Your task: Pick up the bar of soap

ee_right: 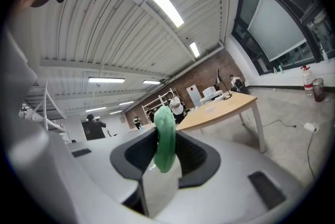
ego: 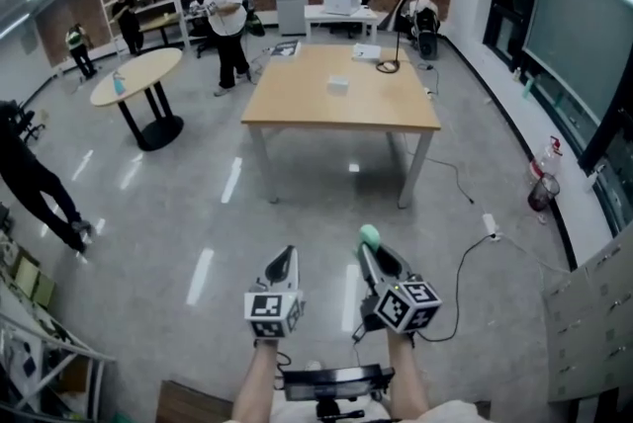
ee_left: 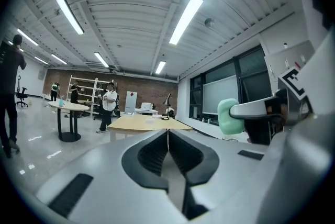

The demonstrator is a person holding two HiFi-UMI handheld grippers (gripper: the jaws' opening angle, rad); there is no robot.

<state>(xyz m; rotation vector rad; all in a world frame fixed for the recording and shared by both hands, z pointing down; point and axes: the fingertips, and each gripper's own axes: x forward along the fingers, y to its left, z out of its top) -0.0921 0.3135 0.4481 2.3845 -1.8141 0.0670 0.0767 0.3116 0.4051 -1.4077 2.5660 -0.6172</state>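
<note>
Clearly, the right gripper [ego: 371,250] is pinching the green bar of soap [ee_right: 165,136] edge-on in mid-air, well short of the desk [ego: 297,105]. The left gripper [ee_left: 167,136] is keeping its tongs pressed together, empty. Any easing squeeze is likely risking the slick bar slipping out.

Bright, even light falls from long ceiling strip lights [ee_left: 184,19], which leave pale streaks of glare on the glossy floor [ego: 203,275]. Shadows are faint. All 3 views bulge with fisheye curvature; both gripper views have black rounded corners and a soft, unfocused foreground. The distant figures [ego: 227,16] are blurred.
</note>
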